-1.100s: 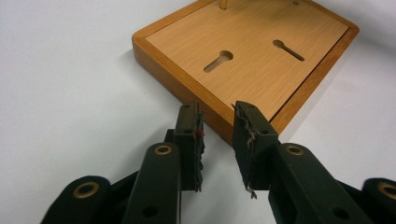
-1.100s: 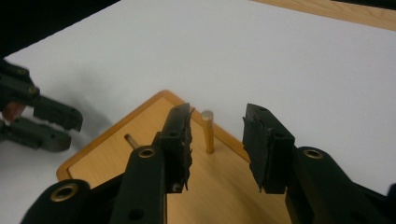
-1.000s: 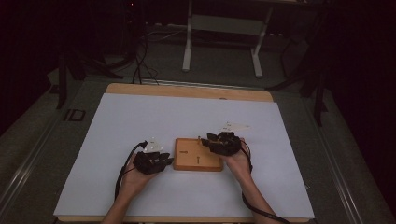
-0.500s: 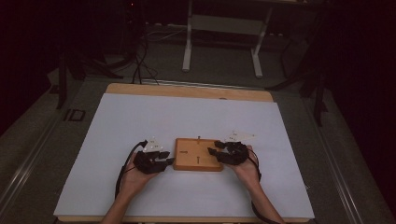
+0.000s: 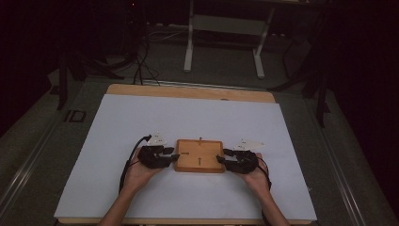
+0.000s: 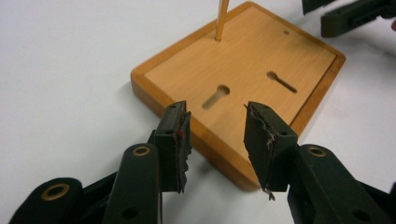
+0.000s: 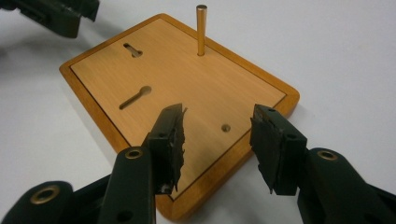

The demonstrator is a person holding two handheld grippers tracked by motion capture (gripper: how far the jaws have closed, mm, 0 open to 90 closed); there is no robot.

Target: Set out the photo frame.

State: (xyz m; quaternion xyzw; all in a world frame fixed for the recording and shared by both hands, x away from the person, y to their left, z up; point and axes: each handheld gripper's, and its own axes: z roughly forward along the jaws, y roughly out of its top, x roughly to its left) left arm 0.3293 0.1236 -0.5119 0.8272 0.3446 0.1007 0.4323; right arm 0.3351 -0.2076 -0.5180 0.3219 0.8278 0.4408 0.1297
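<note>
Lying flat mid-tabletop (image 5: 141, 122), the wooden board (image 5: 200, 155) with its upright peg (image 7: 201, 29) sits between both tools. The left hand-held gripper (image 6: 215, 135) and right hand-held gripper (image 7: 218, 142) gape open over opposite edges; close them evenly, keeping the board level.

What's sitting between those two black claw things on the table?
A wooden board lies between the left gripper and right gripper, seen in the high view. A thin peg stands on it.
</note>
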